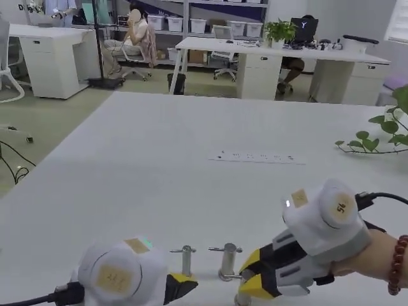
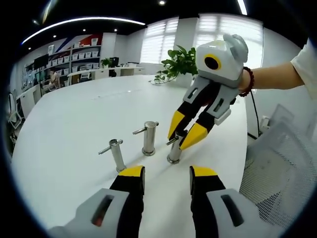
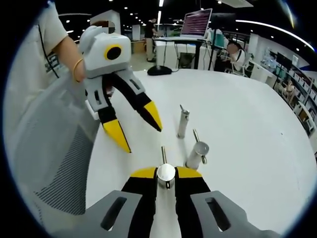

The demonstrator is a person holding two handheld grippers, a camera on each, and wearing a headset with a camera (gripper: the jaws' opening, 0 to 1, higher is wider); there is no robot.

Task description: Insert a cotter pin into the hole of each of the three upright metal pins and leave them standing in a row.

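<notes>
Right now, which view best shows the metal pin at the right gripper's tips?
The left gripper view: that metal pin stands side-on, whole, with the right gripper closed around its top. The right gripper view looks down on its round cap between the jaws. In the head view that gripper hides most of it.

Three short steel pins stand upright in a slightly bent row, close to the near edge of the white counter (image 1: 159,191). The left pin (image 1: 186,258) and the middle pin (image 1: 228,261) stand free, each with a thin cotter pin (image 2: 139,131) across its head. The third pin (image 3: 166,173) also carries one, and the tongs of the right gripper (image 2: 178,143) close on its round head.
</notes>
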